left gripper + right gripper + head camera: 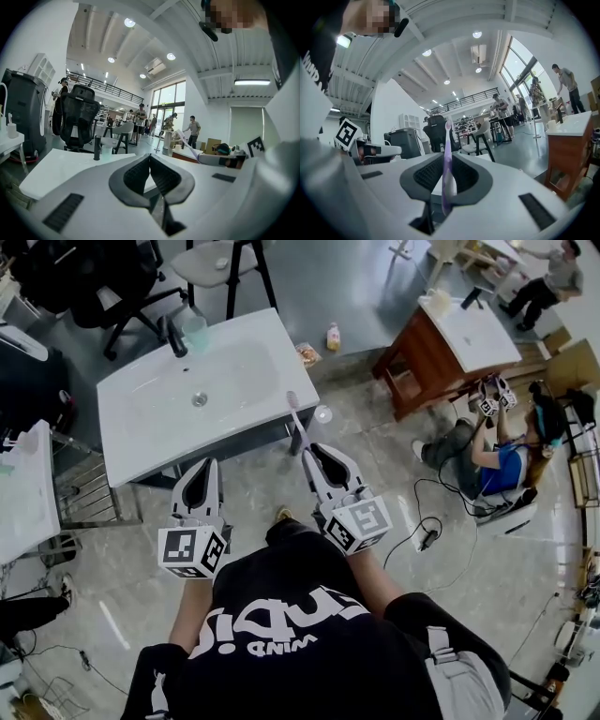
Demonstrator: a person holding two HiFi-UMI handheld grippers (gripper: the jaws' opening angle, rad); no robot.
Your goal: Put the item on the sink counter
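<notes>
**A:** Where is the toothbrush?

**B:** The toothbrush (297, 424) is in the right gripper (307, 453), not lying on the sink counter (131, 442). The jaws are pressed onto the lower part of its lilac handle. The rest sticks out past the tips, with the brush head farthest out.

**A:** Which way does it point?

**B:** It points toward the counter's front edge, near the right corner. In the head view the brush head shows over that edge. I cannot tell whether it touches the counter.

**A:** And the other gripper?

**B:** The left gripper (206, 465) is held just in front of the counter, to the left of the right one. Its jaws meet at the tips with nothing between them.

**A:** What sits on the counter?

**B:** A shallow white basin (234, 367) is sunk into the top, with a drain (199, 399) in its middle. A dark faucet (174, 337) stands at the back edge. Just beside it is an upright cup (195, 332), clear and greenish. I cannot make out what is in the cup.

**A:** Any other containers?

**B:** A small yellowish bottle (333, 336) with a pale cap stands on the floor (375, 474) beyond the counter's far right corner. It is apart from the counter. Its contents are too small to tell.
</notes>
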